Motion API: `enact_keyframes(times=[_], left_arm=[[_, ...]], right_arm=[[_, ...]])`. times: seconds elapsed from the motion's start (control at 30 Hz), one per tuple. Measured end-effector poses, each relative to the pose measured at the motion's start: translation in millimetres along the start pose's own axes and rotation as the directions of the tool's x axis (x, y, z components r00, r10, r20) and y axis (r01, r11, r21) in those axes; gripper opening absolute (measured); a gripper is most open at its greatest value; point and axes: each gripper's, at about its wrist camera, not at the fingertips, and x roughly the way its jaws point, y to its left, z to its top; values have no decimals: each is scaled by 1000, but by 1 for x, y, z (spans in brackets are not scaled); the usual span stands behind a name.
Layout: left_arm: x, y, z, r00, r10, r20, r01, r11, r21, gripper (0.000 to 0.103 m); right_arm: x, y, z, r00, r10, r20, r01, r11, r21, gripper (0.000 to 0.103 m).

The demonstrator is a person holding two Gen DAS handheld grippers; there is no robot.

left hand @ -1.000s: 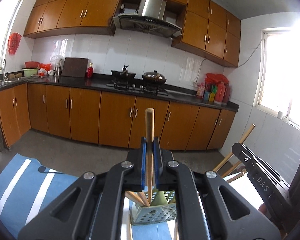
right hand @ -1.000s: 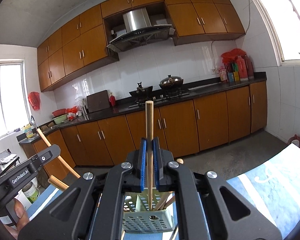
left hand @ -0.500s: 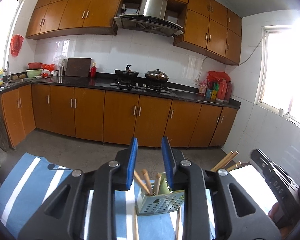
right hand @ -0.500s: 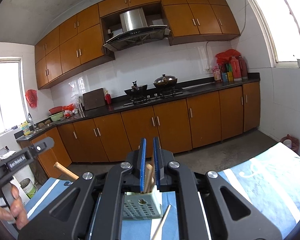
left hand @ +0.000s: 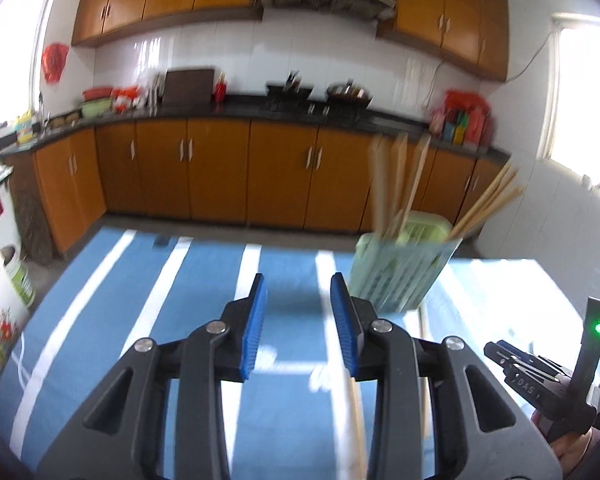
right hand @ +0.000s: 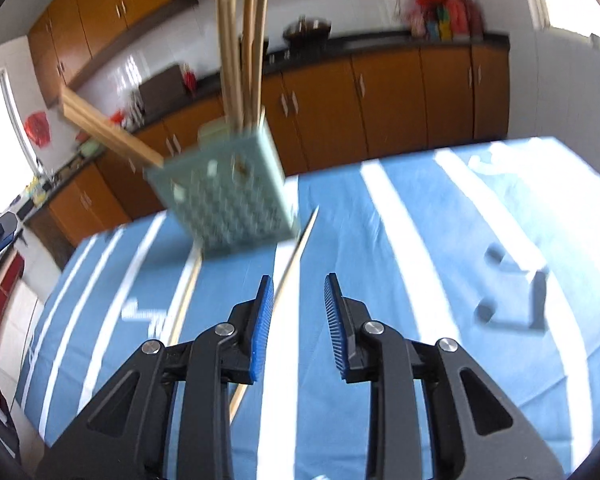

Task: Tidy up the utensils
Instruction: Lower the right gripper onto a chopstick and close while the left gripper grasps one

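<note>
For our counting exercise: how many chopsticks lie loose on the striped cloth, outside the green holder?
2. Both lie on the cloth in front of the holder: one chopstick by its right corner, the other chopstick by its left. Others may hide beneath the right tongs.

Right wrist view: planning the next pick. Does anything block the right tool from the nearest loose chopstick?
Nothing visible. The right tool has just been opening, with nothing between its jaws; the chopstick lies uncovered on the cloth beside its left finger.
</note>
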Motion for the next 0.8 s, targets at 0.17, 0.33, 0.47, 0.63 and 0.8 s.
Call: enact_keyframes(times=[0.17, 0.33, 0.47, 0.63, 0.8], left_arm=[[18, 17, -36, 994, 23, -104, -27, 999, -36, 34], [24, 21, -53, 989, 14, -147, -20, 999, -42, 34], [29, 18, -58, 986, -1, -165, -6, 999, -44, 34], [35, 5, -62, 981, -35, -189, 29, 999, -35, 34], [43, -12, -70, 972, -92, -218, 89, 996, -23, 39]], right_arm=[[32, 26, -25, 994, 11, -111, -14, 999, -30, 28], [47, 36, -38, 989, -25, -146, 16, 998, -65, 28], [46, 35, -38, 990, -53, -133, 42, 996, -79, 15], [40, 13, -32, 990, -74, -122, 69, 997, -44, 8], [37, -26, -21, 984, -148, -101, 150, 989, 17, 7]])
